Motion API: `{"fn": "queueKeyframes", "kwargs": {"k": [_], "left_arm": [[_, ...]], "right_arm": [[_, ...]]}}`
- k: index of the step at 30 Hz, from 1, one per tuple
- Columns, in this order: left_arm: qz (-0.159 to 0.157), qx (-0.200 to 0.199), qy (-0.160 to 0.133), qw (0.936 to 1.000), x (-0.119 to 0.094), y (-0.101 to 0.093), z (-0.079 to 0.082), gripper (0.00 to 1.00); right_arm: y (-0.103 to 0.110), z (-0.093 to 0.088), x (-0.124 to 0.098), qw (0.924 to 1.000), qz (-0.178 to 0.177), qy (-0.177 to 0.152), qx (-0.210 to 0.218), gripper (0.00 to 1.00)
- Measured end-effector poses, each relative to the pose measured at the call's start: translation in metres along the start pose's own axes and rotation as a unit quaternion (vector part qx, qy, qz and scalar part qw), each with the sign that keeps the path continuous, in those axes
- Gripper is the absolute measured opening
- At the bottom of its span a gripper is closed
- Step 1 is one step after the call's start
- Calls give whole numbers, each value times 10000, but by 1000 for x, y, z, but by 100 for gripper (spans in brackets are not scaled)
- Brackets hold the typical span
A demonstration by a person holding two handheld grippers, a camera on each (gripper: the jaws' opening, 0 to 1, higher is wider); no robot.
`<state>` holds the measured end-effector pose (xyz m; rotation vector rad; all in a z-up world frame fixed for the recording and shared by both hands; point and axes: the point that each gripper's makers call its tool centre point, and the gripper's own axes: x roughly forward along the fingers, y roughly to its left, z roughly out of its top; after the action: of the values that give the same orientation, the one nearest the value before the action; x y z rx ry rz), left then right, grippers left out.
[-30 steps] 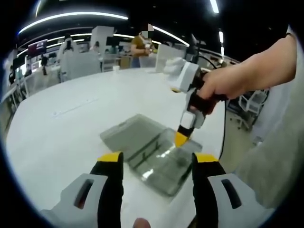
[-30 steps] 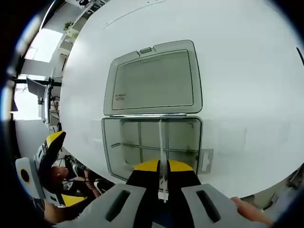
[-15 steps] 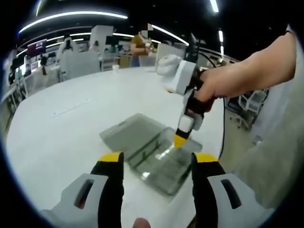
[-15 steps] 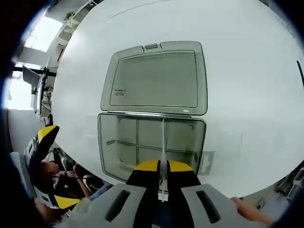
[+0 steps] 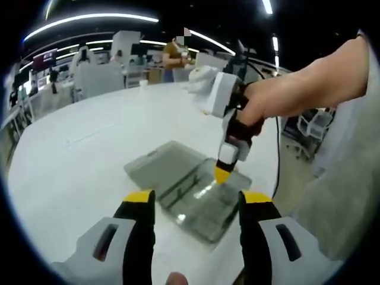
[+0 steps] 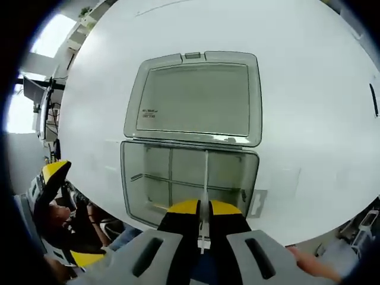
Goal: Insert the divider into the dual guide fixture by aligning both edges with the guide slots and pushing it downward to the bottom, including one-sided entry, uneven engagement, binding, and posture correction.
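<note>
Down low in the right gripper view, right gripper (image 6: 200,208) pinched on a thin pale divider (image 6: 206,178), standing upright over the open tray of a clear compartment box (image 6: 135,178) (lid (image 6: 193,98) folded flat beyond, small printed label too blurred to read). Nearby, left gripper (image 5: 193,199) spread wide, holding nothing, hovering short of the box on the white table (image 5: 83,148). Behind, chairs (image 5: 98,77) and a standing person (image 5: 173,56); nothing between jaws and tray.
</note>
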<state>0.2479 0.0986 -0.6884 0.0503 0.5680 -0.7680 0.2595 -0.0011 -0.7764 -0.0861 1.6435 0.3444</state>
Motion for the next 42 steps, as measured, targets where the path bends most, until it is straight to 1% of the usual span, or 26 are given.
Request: {"fn": "queueKeyframes", "kwargs": {"k": [11, 22, 27, 31, 42], "left_arm": [[-8, 24, 2, 10000, -1, -2, 2, 54], [4, 50, 2, 10000, -3, -3, 4, 54], [8, 36, -11, 10000, -3, -3, 4, 54], [4, 24, -25, 10000, -3, -3, 5, 54], [-5, 21, -35, 10000, -2, -4, 7, 54]], "right_arm": [[4, -1, -3, 9999, 111, 65, 108, 0], [4, -1, 0, 9999, 86, 63, 10, 0], [2, 1, -3, 10000, 17, 82, -43, 0], [2, -1, -2, 9999, 77, 73, 52, 0], [2, 0, -3, 9999, 99, 96, 69, 0]]}}
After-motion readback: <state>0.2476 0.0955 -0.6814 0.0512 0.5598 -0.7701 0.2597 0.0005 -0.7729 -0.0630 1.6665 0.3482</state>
